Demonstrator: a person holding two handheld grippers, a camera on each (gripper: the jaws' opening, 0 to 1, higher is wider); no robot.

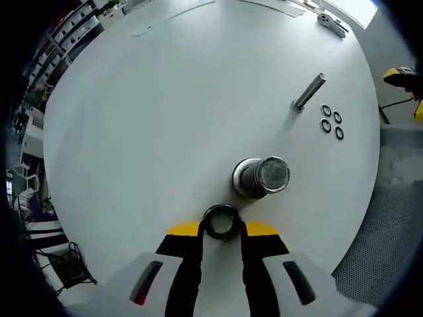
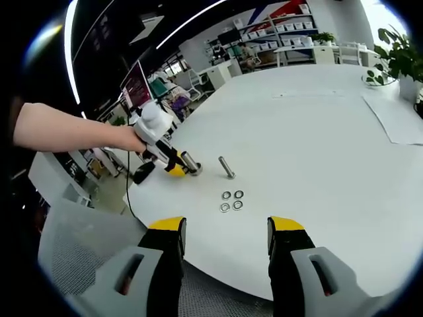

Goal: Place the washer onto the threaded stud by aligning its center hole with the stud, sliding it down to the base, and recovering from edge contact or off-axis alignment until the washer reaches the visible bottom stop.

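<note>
White and round, the table (image 1: pixel 152 125) is carrying everything, and the upright threaded stud (image 1: pixel 261 177) is serving as the landmark. In the left gripper view, the left gripper (image 1: pixel 221 228) is pinching a dark washer (image 1: pixel 220 221) between its yellow-tipped fingers (image 1: pixel 182 231), just beside the stud and on the near side of it, not yet over its top. Beyond the stud a second bolt (image 1: pixel 308 92) is lying tilted on the table, and four spare washers (image 1: pixel 332 121) are sitting in a cluster near it.

In the right gripper view, the right gripper (image 2: pixel 226 228) is hovering wide open and holding nothing, well apart from the stud (image 2: pixel 191 163). A person's hand (image 2: pixel 129 139) is holding the left gripper against the stud at the table's edge. The spare washers are lying between the stud and the right fingers.

The washer is probably light, stiff and slick metal, likely to slip or tilt; gripping it by opposite outer edges, leaving the hole free, looks wisest.
</note>
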